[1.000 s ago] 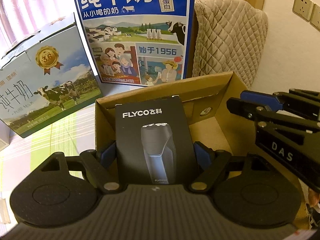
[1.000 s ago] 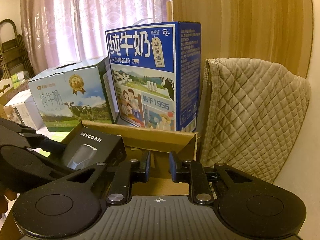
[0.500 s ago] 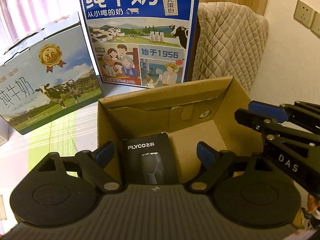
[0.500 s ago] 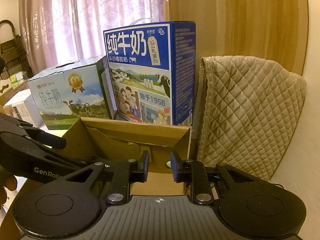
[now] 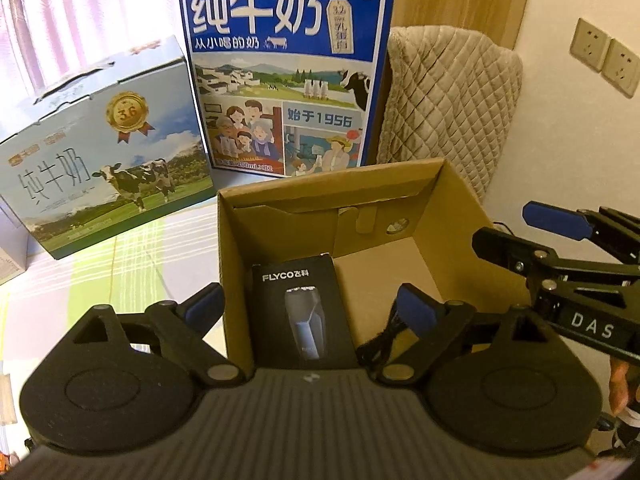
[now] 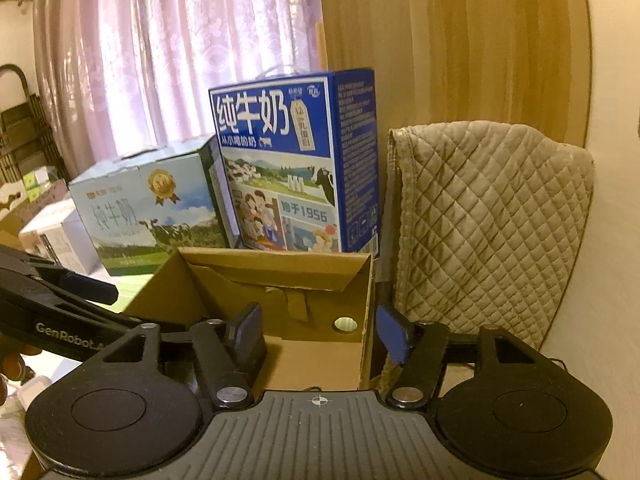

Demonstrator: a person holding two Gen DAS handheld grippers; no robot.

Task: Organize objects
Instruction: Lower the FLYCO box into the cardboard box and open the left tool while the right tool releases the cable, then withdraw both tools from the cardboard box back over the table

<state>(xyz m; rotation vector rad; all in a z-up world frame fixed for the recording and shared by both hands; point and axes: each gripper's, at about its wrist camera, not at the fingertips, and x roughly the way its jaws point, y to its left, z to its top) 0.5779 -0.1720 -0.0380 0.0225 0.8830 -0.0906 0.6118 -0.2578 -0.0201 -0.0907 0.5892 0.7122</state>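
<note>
A black FLYCO shaver box (image 5: 300, 304) lies flat inside the open cardboard box (image 5: 320, 196), against its left wall. My left gripper (image 5: 310, 306) hovers above it, open wide, touching nothing. A black cable (image 5: 384, 340) shows by its right finger. My right gripper (image 6: 320, 334) is open and straddles the cardboard box's right wall (image 6: 366, 320), one finger inside and one outside, with nothing gripped. It also appears in the left wrist view as the right gripper (image 5: 520, 228), over the box's right rim.
A tall blue milk carton (image 5: 286, 76) and a lower light-blue milk carton (image 5: 100, 152) stand behind the cardboard box. A quilted beige cover (image 6: 488, 216) sits to the right by the wall. Wall sockets (image 5: 604, 56), pink curtains and small white boxes (image 6: 52, 236) surround the striped tabletop (image 5: 120, 272).
The left gripper opened and let go of the shaver box, which now lies in the cardboard box. The right gripper went from nearly shut to open over the right wall.
</note>
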